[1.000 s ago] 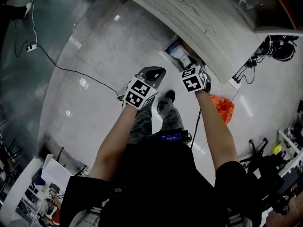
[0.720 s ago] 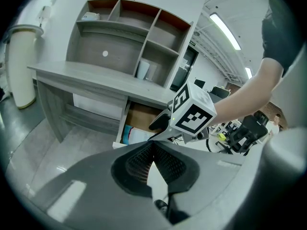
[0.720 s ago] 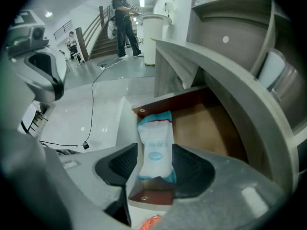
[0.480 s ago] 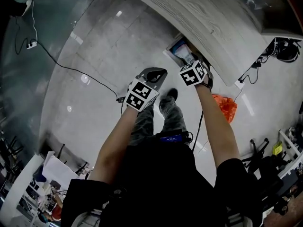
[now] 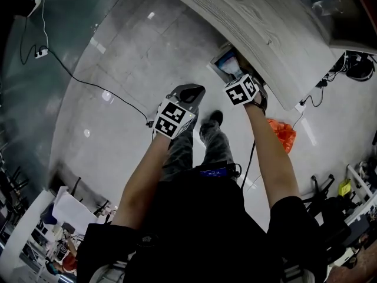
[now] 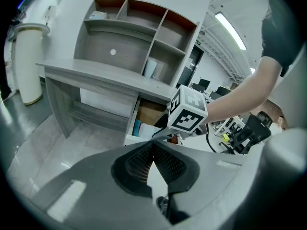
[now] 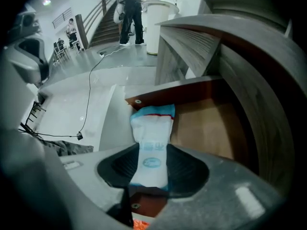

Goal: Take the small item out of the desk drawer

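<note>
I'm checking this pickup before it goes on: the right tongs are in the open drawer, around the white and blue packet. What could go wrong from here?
1. The right tongs have just been closing and pinch the soft packet at its near half only. The far end could sag, or the packet could slip out on lifting.
2. The desk top overhangs the drawer, so a straight lift could knock the tongs against its edge.

The desk [image 5: 259, 28] top shows a grey wood-grain finish, matt. The drawer [image 7: 211, 123] inside is brown board (smooth, dull). The packet [image 7: 151, 138] looks like soft white plastic film, faintly shiny. The floor [image 5: 118, 87] is glossy pale tile.
</note>
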A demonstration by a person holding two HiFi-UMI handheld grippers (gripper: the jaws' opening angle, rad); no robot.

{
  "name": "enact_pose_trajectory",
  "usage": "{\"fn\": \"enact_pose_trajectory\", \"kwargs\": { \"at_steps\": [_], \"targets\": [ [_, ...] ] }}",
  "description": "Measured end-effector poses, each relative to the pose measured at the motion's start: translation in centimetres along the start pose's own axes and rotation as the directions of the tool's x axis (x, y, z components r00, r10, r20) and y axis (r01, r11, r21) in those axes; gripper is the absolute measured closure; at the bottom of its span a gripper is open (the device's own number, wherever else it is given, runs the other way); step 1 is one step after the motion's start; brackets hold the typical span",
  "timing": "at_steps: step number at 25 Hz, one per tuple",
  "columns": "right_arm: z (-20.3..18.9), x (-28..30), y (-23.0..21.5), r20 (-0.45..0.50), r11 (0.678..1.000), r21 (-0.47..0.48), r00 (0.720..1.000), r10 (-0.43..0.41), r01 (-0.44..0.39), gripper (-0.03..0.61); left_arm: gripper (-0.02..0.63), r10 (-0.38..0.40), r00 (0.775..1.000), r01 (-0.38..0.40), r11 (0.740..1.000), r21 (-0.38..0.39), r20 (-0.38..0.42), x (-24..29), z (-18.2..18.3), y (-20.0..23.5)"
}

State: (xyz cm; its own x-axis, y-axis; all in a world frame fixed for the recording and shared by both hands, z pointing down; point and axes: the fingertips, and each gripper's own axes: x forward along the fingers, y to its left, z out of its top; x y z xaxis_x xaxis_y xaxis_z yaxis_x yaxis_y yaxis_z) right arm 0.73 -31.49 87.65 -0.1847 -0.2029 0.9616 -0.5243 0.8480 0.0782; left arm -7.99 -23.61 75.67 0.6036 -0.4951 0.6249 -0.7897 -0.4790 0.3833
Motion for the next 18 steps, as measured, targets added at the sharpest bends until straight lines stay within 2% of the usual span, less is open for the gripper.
{"fn": "enact_pose_trajectory", "kwargs": {
  "at_steps": [8,18],
  "targets": [
    [0.4,-2.7,0.3,0.033,1.000,-0.008,0.999,0.015,-0.014,0.413,0.614,0.007,1.000,-0.007,1.000,0.011,0.011,-0.7,1.2,-0.1],
    [1.6,-8.1,1.6,0.124,0.998,0.040,0.992,0.036,-0.041,0.413,0.614,-0.002,0.999,0.000,0.999,0.042,0.033,-1.6,3.5,-1.7]
  ]
}}
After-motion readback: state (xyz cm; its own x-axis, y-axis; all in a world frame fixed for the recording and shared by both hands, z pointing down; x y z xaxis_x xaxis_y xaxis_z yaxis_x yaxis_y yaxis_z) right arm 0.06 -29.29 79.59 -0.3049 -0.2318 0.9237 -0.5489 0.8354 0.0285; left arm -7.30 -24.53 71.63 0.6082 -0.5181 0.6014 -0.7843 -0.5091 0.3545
